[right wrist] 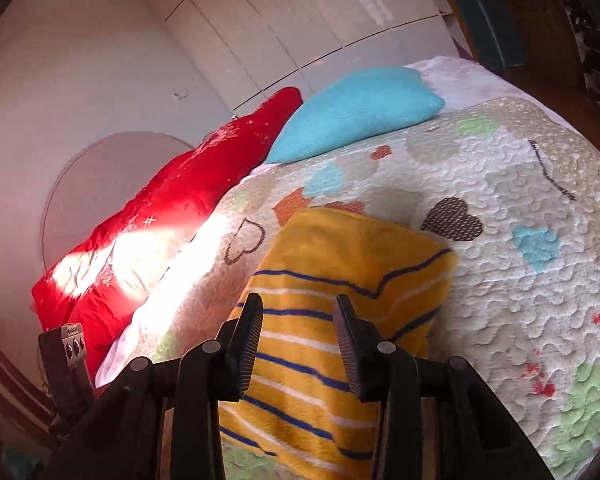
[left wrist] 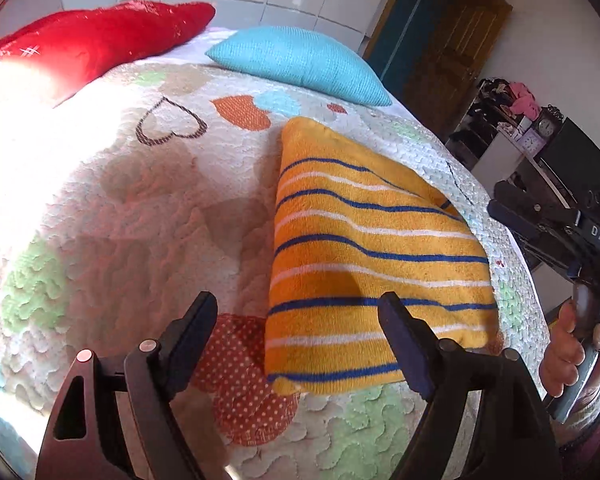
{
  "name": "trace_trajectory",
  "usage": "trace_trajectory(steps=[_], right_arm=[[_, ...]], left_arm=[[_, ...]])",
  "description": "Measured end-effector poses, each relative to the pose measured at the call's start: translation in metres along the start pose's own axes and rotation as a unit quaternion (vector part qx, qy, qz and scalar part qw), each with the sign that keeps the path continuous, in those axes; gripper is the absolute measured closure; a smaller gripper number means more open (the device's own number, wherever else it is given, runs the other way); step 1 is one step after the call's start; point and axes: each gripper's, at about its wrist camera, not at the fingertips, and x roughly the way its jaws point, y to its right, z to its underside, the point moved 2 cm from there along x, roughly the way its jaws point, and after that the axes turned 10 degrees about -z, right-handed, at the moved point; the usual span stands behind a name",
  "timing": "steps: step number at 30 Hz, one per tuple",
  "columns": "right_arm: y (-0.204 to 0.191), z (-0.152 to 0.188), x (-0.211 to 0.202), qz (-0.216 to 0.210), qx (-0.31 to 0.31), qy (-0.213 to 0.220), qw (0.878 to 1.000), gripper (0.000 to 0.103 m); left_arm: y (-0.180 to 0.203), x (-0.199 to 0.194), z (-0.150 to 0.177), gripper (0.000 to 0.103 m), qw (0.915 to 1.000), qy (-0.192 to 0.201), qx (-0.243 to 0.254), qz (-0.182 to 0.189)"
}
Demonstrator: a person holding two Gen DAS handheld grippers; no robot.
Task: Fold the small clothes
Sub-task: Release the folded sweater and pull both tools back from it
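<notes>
A yellow cloth with blue and white stripes (left wrist: 364, 248) lies folded on the quilted bedspread (left wrist: 112, 208). My left gripper (left wrist: 300, 312) is open and empty, hovering over the cloth's near left edge. My right gripper (right wrist: 298, 312) is open and empty above the same cloth (right wrist: 340, 280), near its close end. The right gripper also shows at the right edge of the left wrist view (left wrist: 512, 208), held by a hand, beside the cloth's right side.
A red pillow (left wrist: 100, 36) and a turquoise pillow (left wrist: 300, 60) lie at the head of the bed. White wardrobe doors (right wrist: 260, 20) stand behind. A wooden door (left wrist: 452, 40) and a cluttered dark shelf (left wrist: 540, 140) are to the right of the bed.
</notes>
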Motion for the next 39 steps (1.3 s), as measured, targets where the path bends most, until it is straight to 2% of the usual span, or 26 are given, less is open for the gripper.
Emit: trace_trajectory(steps=[2, 5, 7, 10, 12, 13, 15, 16, 18, 20, 22, 24, 27, 28, 30, 33, 36, 39], right_arm=[[-0.007, 0.012, 0.022, 0.0, -0.001, -0.026, 1.0, 0.063], [-0.003, 0.047, 0.056, -0.016, 0.05, -0.08, 0.995, 0.063], [-0.014, 0.078, 0.058, -0.025, 0.045, -0.094, 0.994, 0.062], [-0.038, 0.11, 0.048, -0.001, -0.005, -0.109, 0.994, 0.062], [-0.05, 0.113, 0.038, 0.016, -0.025, -0.109, 0.994, 0.061], [-0.055, 0.108, 0.033, 0.012, -0.026, -0.102, 0.994, 0.061], [-0.066, 0.091, 0.026, -0.006, -0.023, -0.081, 0.996, 0.061], [-0.07, 0.082, 0.027, -0.008, -0.024, -0.074, 0.997, 0.061], [-0.078, 0.067, 0.038, 0.0, -0.029, -0.065, 0.997, 0.061], [-0.08, 0.063, 0.06, 0.004, -0.027, -0.072, 0.997, 0.061], [-0.072, 0.077, 0.089, -0.017, 0.013, -0.113, 0.993, 0.061], [-0.067, 0.104, 0.107, -0.045, 0.056, -0.152, 0.986, 0.061], [-0.086, 0.142, 0.096, -0.038, 0.005, -0.171, 0.985, 0.061], [-0.089, 0.154, 0.091, -0.05, 0.011, -0.188, 0.981, 0.061], [-0.091, 0.172, 0.067, -0.052, 0.019, -0.172, 0.984, 0.061], [-0.089, 0.182, 0.025, -0.02, 0.02, -0.13, 0.991, 0.06], [-0.076, 0.176, -0.016, 0.017, 0.044, -0.078, 0.996, 0.051], [-0.073, 0.163, -0.049, 0.065, 0.035, -0.037, 0.997, 0.044]], left_arm=[[-0.004, -0.026, 0.008, 0.018, 0.9988, 0.04, -0.002, -0.028], [-0.014, -0.068, 0.015, 0.01, 0.9904, 0.109, -0.009, -0.085], [-0.021, -0.099, 0.019, 0.001, 0.9797, 0.162, -0.011, -0.118], [-0.031, -0.136, 0.026, 0.0, 0.9594, 0.232, -0.009, -0.159], [-0.039, -0.149, 0.03, 0.0, 0.9523, 0.248, -0.012, -0.177], [-0.044, -0.152, 0.03, 0.0, 0.954, 0.245, -0.014, -0.172], [-0.049, -0.154, 0.032, 0.0, 0.9643, 0.224, -0.017, -0.14], [-0.052, -0.156, 0.034, 0.0, 0.9665, 0.217, -0.022, -0.135], [-0.057, -0.157, 0.039, 0.0, 0.966, 0.212, -0.038, -0.143], [-0.063, -0.154, 0.043, 0.0, 0.9684, 0.188, -0.048, -0.156], [-0.067, -0.151, 0.047, 0.0, 0.9716, 0.172, -0.052, -0.154], [-0.072, -0.151, 0.051, 0.0, 0.9711, 0.166, -0.054, -0.163], [-0.078, -0.152, 0.055, 0.0, 0.9696, 0.16, -0.059, -0.175], [-0.08, -0.152, 0.056, 0.0, 0.9703, 0.155, -0.06, -0.176], [-0.083, -0.151, 0.059, 0.0, 0.9716, 0.147, -0.065, -0.174], [-0.079, -0.149, 0.063, 0.0, 0.9736, 0.135, -0.069, -0.171], [-0.064, -0.15, 0.066, 0.0, 0.9747, 0.128, -0.054, -0.175], [-0.045, -0.155, 0.068, 0.0, 0.9736, 0.134, -0.036, -0.181]])
